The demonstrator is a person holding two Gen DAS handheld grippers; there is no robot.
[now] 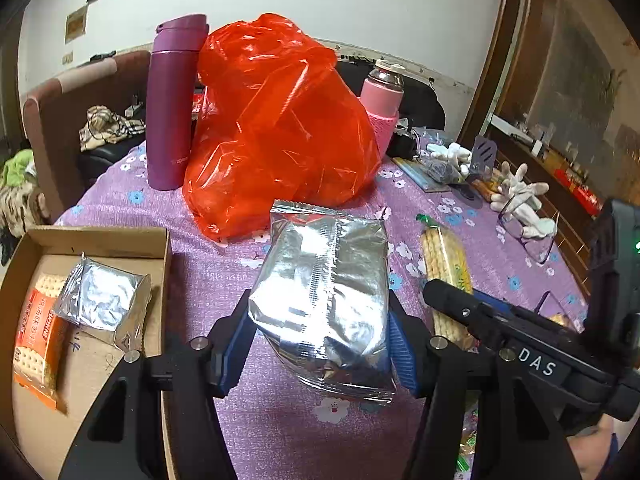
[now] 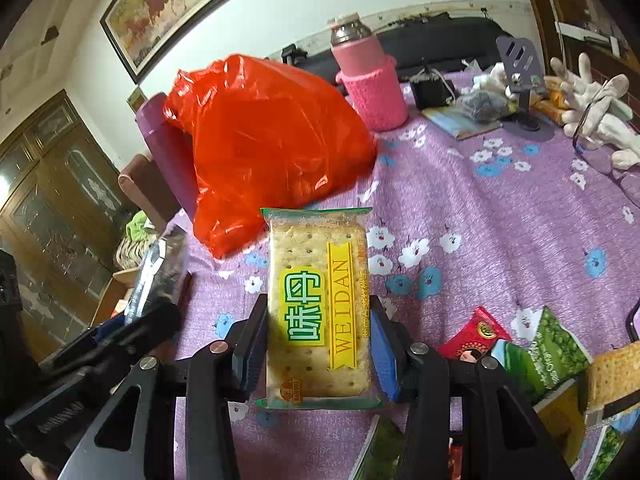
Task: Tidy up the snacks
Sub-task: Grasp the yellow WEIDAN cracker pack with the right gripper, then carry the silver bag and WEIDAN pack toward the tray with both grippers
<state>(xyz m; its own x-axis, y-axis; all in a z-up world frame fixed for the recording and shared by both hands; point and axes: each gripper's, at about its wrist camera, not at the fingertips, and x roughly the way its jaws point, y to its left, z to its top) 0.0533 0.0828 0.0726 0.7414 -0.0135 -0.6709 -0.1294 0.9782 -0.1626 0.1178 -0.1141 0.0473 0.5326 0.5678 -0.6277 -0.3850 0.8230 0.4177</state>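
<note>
- Purple flowered cloth is covering the surface (image 1: 208, 280), with a red plastic bag (image 1: 276, 120), a purple flask (image 1: 170, 104) and a pink-sleeved bottle (image 1: 380, 100) crowding its far side.
- Over the middle of that cloth, the left gripper (image 1: 320, 332) is holding a silver foil packet (image 1: 324, 300), its fingers pinching the packet's two long sides, so the packet's long axis is pointing straight ahead along the fingers.
- Just left of that hand, the cardboard box (image 1: 100, 236) is sitting at the surface's edge, already holding a smaller foil packet (image 1: 100, 300) and an orange cracker pack (image 1: 36, 348).
- I judge the box to be the goal; it lies to the left of the fingers and close by, so the left hand is the nearer one and looks to need a short sideways carry.
- Meanwhile the right gripper (image 2: 318, 344) is clamping a green-and-yellow cracker pack (image 2: 318, 304) by its long edges, also lengthwise along the fingers, and the box lies beyond the left tool from it.
- More loose snacks (image 2: 532, 344) are lying at the right hand's near right side.
</note>
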